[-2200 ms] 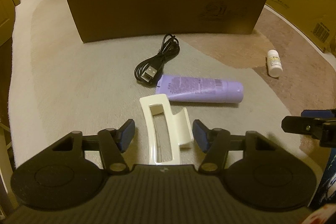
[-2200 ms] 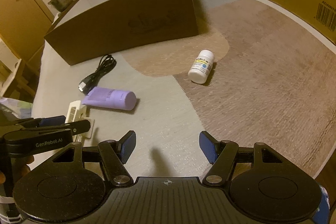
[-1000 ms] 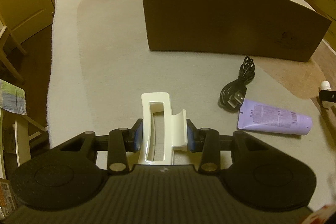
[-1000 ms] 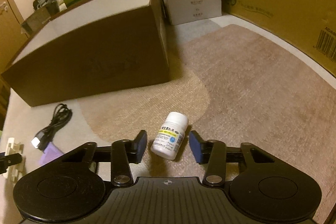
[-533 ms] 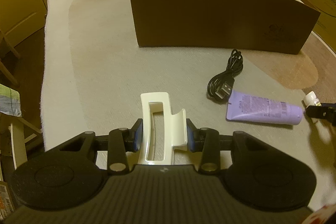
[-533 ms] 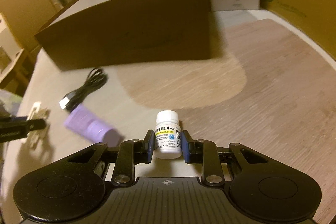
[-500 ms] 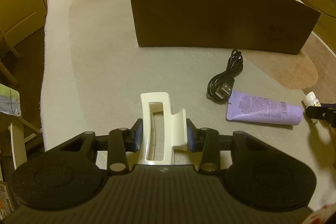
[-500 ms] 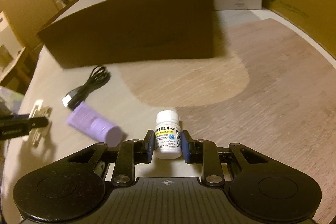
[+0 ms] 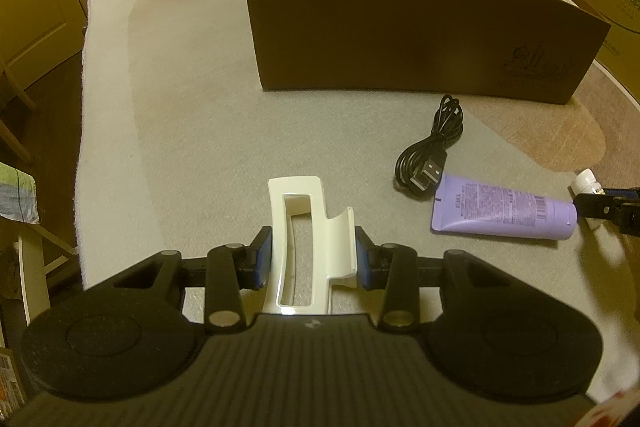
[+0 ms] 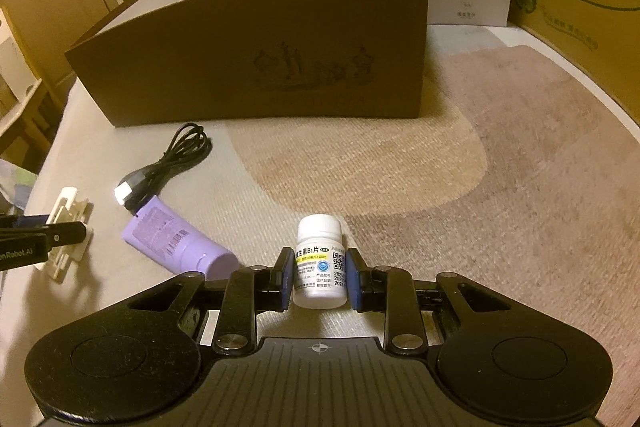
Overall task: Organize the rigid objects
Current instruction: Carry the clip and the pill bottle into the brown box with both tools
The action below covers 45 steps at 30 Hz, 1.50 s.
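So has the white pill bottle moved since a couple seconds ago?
Yes. The pill bottle lay farther right, well clear of the purple tube; now the right gripper holds it upright beside it.

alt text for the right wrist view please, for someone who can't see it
The right gripper has its jaws shut on a small white pill bottle, held upright over a beige mat. To the left lie a purple tube and a coiled black USB cable, with a large open brown box behind them. At far left, the left gripper holds a white clip.
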{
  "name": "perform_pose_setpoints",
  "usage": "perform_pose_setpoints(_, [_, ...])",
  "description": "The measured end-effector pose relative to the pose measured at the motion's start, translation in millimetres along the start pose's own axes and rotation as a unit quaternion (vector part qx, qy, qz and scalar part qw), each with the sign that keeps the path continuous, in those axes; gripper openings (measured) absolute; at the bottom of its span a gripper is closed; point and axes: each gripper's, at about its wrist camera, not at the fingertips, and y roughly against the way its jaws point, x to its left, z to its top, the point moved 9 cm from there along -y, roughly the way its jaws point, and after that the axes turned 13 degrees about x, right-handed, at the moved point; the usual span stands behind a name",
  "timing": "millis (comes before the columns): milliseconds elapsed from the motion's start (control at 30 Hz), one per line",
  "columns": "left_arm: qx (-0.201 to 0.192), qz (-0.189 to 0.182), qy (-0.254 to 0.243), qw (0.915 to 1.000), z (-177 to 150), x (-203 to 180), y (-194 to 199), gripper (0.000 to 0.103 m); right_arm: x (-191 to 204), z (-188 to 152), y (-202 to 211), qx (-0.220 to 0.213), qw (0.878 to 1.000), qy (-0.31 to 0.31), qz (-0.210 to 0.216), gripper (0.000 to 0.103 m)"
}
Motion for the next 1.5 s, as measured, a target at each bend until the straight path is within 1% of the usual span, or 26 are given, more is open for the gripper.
perform_pose_setpoints(667, [-0.001,-0.001,0.0,1.0,-2,-1,3,0.038,3,-1,3,0.007,1.0,0.004,0.003,0.027])
perform_pose_setpoints(833, [-0.004,-0.002,0.001,1.0,-4,0,8,0.038,5,0,9,0.003,1.0,0.008,0.008,0.027])
perform_pose_setpoints(967, [-0.015,-0.006,-0.002,0.9999,-1,0,19,0.038,8,1,16,-0.005,1.0,0.008,0.015,0.027])
perform_pose_setpoints(1233, [-0.049,-0.024,-0.01,0.9985,19,-8,52,0.038,15,12,43,-0.028,0.999,0.015,0.035,0.027])
perform_pose_setpoints(1400, [-0.07,-0.033,-0.024,0.9967,41,-14,71,0.038,15,33,64,-0.051,0.997,0.02,0.045,0.027])
perform_pose_setpoints(1500, [-0.083,-0.038,-0.037,0.9952,61,-20,81,0.038,16,50,75,-0.066,0.996,0.026,0.05,0.027])
